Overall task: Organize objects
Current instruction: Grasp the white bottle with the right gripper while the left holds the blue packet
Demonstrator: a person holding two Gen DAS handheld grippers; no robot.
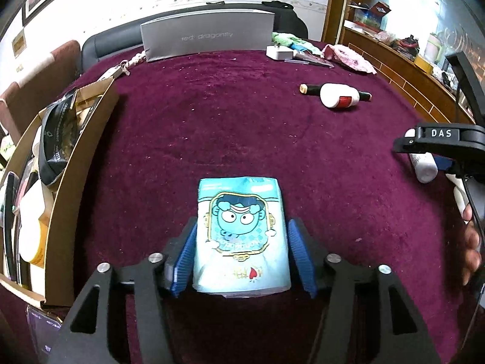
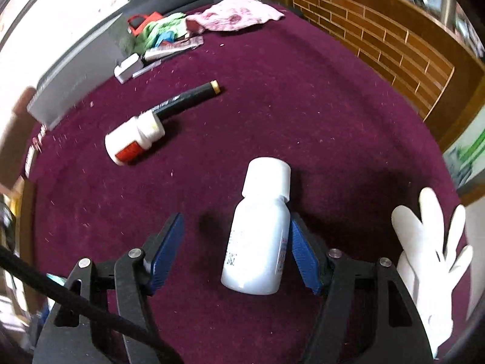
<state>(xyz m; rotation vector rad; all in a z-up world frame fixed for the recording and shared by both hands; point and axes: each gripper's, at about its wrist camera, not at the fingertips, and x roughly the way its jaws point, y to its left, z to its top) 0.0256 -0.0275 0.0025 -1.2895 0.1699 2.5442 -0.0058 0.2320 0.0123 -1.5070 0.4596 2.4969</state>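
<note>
A light blue tissue pack [image 1: 241, 236] with a cartoon face lies on the maroon cloth. My left gripper [image 1: 242, 242] is around it, both blue pads against its sides. In the right wrist view a white bottle [image 2: 257, 236] lies on its side between the fingers of my right gripper [image 2: 236, 217]. This gripper is open: the right pad [image 2: 303, 254] touches the bottle and the left pad stands well apart. The left wrist view shows that same bottle [image 1: 423, 166] at the right edge, under a black finger [image 1: 436, 141] of the right gripper.
An open cardboard box [image 1: 88, 157] with several items stands at the left. A small red-labelled white bottle [image 2: 130, 142] and a black marker [image 2: 188, 97] lie mid-table. A grey box [image 1: 206, 35], charger [image 1: 279, 52] and pink cloth [image 2: 239, 15] are at the back, a white glove [image 2: 430, 257] at right.
</note>
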